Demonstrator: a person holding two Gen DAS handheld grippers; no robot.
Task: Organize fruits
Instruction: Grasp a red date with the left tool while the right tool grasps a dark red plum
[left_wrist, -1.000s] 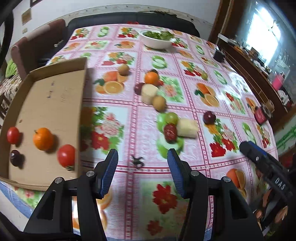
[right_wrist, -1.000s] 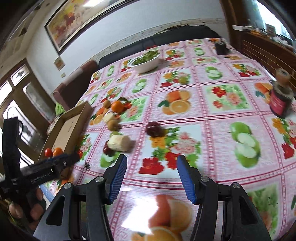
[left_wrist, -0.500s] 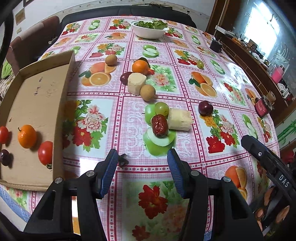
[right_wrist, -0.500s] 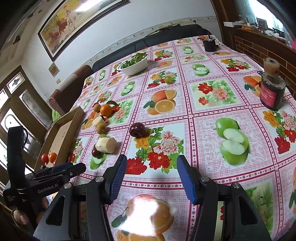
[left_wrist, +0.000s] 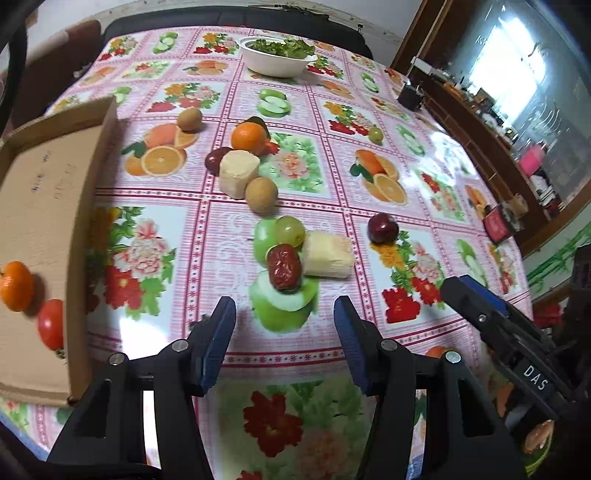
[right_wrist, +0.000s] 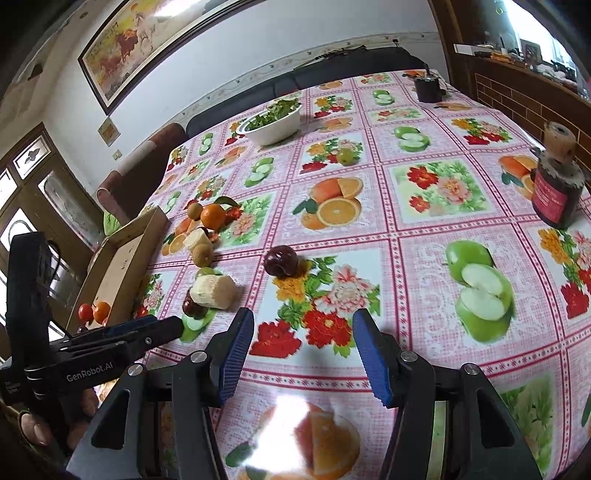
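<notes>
Left wrist view: my left gripper (left_wrist: 284, 314) hangs with its jaws spread and empty above the fruit-print tablecloth (left_wrist: 192, 236). Just beyond the fingertips lie a red date (left_wrist: 283, 267), a green grape (left_wrist: 290, 230) and a pale cut chunk (left_wrist: 327, 254), touching one another. At the left, the cardboard tray (left_wrist: 48, 206) holds an orange (left_wrist: 15, 286) and a tomato (left_wrist: 51, 325).

Right wrist view: my right gripper (right_wrist: 303, 332) is also parted, holding nothing. A dark plum (right_wrist: 280, 261) sits ahead of it, apart from the other fruit.

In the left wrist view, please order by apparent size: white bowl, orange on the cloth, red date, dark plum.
1. white bowl
2. orange
3. red date and dark plum: look alike; the date lies nearer, so unsure.
</notes>
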